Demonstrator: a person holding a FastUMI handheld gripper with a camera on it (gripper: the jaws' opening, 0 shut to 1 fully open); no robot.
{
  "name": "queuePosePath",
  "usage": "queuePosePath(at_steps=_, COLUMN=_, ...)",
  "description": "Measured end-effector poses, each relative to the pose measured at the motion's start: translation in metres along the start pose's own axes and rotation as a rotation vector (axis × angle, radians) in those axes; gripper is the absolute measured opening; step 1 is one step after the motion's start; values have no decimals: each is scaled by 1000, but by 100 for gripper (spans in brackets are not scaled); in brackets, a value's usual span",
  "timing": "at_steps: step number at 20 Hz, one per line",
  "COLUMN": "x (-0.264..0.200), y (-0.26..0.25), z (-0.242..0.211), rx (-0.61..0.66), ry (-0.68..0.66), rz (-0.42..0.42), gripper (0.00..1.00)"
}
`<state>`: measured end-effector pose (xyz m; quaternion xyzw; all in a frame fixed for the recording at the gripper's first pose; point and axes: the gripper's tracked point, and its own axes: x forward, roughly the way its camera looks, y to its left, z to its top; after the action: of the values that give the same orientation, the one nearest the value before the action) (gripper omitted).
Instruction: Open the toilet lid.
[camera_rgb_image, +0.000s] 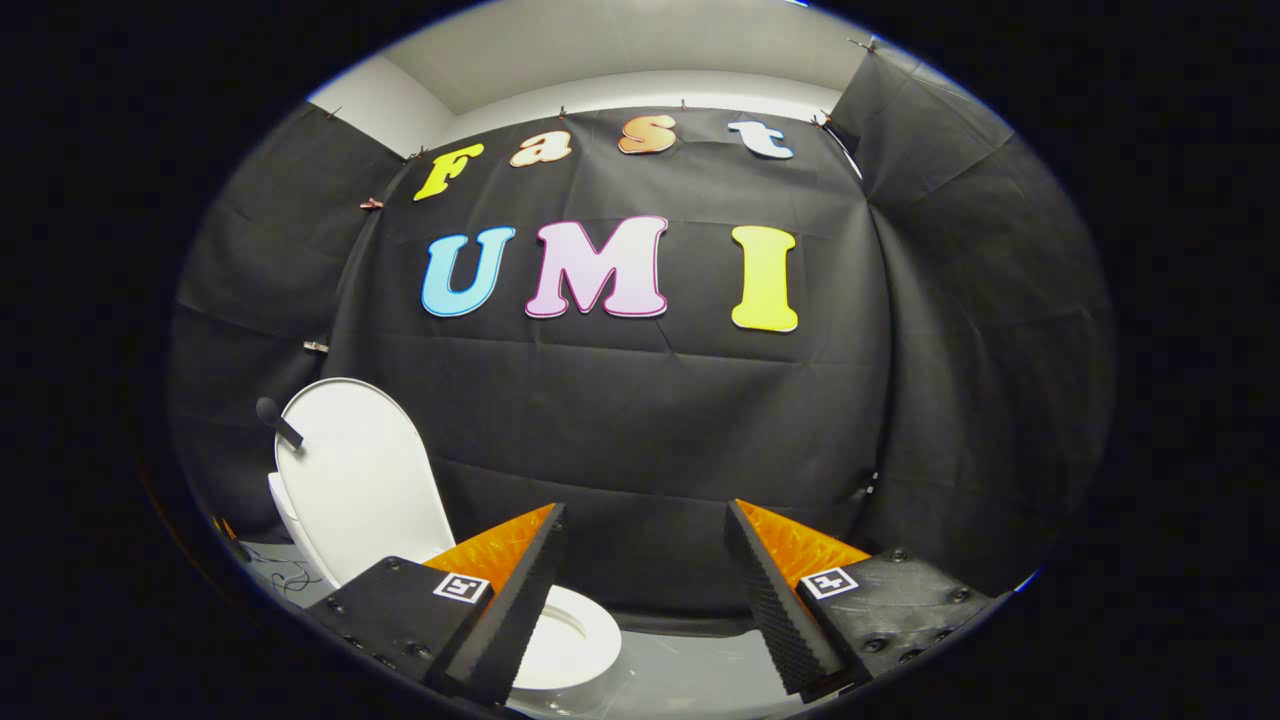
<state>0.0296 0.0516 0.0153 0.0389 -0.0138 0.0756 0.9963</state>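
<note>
White toilet lid (355, 470) raised, jaws apart, empty

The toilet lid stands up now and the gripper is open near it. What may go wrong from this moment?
1. The toilet lid stands upright with nothing holding it; if it sits short of its resting angle, it might fall back onto the seat.
2. The gripper hangs open just beside the seat; one finger overlaps its rim, so a careless pull-back could knock it.
3. A dark handle sticks out from the lid's edge and might snag.
</note>
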Motion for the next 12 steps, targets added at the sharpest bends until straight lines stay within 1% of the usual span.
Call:
queuePosePath(at_steps=6, x=1, y=-16, z=1, rx=11, ry=-2, rz=-29, gripper=97)
queuePosePath(at_steps=12, x=3, y=-15, z=0, rx=4, ry=4, rz=-26, gripper=97)
